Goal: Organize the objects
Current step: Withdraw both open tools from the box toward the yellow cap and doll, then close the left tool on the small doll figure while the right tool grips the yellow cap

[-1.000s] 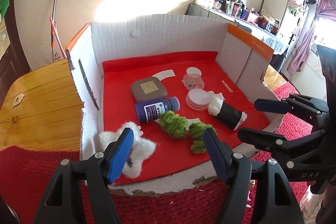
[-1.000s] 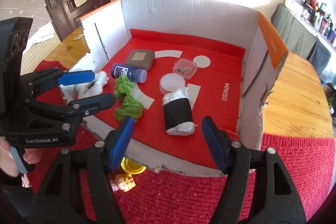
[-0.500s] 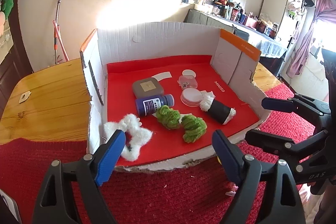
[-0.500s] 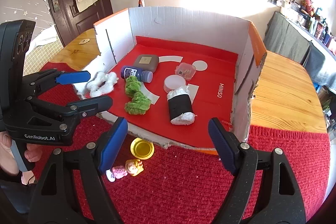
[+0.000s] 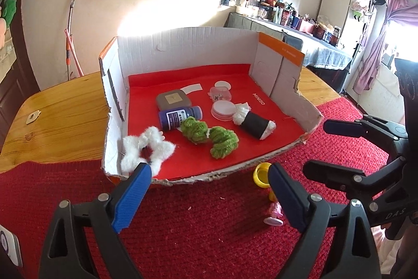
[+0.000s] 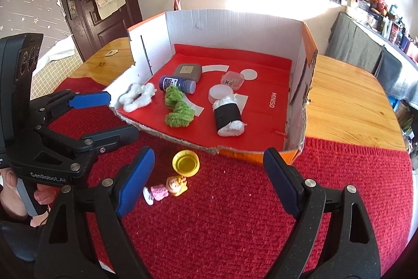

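Left claw at bottom of its own view, jaws wide and still opening, nothing between them, only red rug underneath. Right claw at bottom of its view, same: wide, opening, empty, over the rug. Each claw also shows at the edge of the other's view, left claw at the left side of the right wrist view, right claw at the right side of the left wrist view.

Cardboard box mid-frame, front wall cut low and ragged, red liner inside, sits on wooden table partly covered by the rug.

Inside the box: white fluffy ring at lower-left corner by the front edge; green fuzzy coil centre front; blue bottle lying on its side just behind the coil; grey square tin touching or just behind the bottle; round white lid and small clear case right of centre; black roll with white ends lying tilted on the right, beside the lid.

Outside the box, on the rug near its front edge: yellow cup, and a small doll figure lying flat just below it, between the right claw's fingers in frame but not touched.

A hand grips the left claw's handle at lower left of the right wrist view.
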{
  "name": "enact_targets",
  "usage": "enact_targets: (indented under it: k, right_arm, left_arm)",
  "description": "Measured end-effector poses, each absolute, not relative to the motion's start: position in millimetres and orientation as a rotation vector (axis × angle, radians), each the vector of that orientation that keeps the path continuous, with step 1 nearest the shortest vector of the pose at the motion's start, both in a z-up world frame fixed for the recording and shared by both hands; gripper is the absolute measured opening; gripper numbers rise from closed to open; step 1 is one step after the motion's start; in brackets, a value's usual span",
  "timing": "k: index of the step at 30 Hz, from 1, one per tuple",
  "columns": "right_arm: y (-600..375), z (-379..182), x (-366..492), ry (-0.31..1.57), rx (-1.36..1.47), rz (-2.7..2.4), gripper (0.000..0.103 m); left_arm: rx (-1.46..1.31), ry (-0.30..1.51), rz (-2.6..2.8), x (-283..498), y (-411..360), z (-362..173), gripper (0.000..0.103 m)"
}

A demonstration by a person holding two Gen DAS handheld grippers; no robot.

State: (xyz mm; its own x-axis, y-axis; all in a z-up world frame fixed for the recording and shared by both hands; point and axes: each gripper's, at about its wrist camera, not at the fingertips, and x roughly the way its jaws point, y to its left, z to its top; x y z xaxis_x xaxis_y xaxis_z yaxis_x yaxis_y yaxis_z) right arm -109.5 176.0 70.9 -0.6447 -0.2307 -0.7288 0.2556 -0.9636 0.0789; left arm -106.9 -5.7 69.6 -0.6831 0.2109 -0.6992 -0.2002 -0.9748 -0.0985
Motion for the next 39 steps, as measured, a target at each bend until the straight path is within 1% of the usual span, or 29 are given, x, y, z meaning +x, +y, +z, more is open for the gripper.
enact_targets:
  k: [5,11,16,18,20,22,27,30,32,34,36,39]
  right_arm:
    - [179,66,-103,0.023,1.169,-2.624,0.087]
    - [184,61,-98,-0.015,1.185,-2.615,0.087]
    - [192,60,-97,-0.073,1.183,-2.613,0.087]
    - [194,60,-97,-0.078,1.189,-2.618,0.086]
    - [195,58,-97,-0.075,1.199,-2.621,0.083]
    - [195,56,-97,-0.069,1.214,-2.617,0.074]
    - [195,50,-99,-0.058,1.244,-2.615,0.067]
    - [197,48,-100,-0.055,1.255,-2.619,0.067]
    - [198,46,-101,-0.061,1.262,-2.62,0.067]
    - [200,45,-102,-0.064,1.27,-2.62,0.067]
    - [200,44,-103,-0.064,1.276,-2.619,0.067]
    - [199,40,-105,-0.065,1.285,-2.614,0.067]
  left_arm:
    - [-1.121,-0.006,2.681,-100,1,66,0.093]
    - [-1.149,-0.03,2.648,-97,4,57,0.093]
    - [-1.163,-0.031,2.633,-94,6,50,0.093]
    - [-1.169,-0.029,2.616,-94,9,47,0.091]
    - [-1.172,-0.01,2.598,-93,14,44,0.086]
    - [-1.173,0.017,2.577,-92,20,42,0.082]
    - [-1.173,0.072,2.542,-91,34,36,0.075]
    - [-1.181,0.089,2.526,-92,40,31,0.069]
    - [-1.196,0.092,2.512,-94,43,27,0.062]
    - [-1.219,0.096,2.503,-96,46,21,0.057]
    - [-1.211,0.103,2.512,-96,46,21,0.055]
    - [-1.213,0.104,2.517,-96,43,21,0.046]
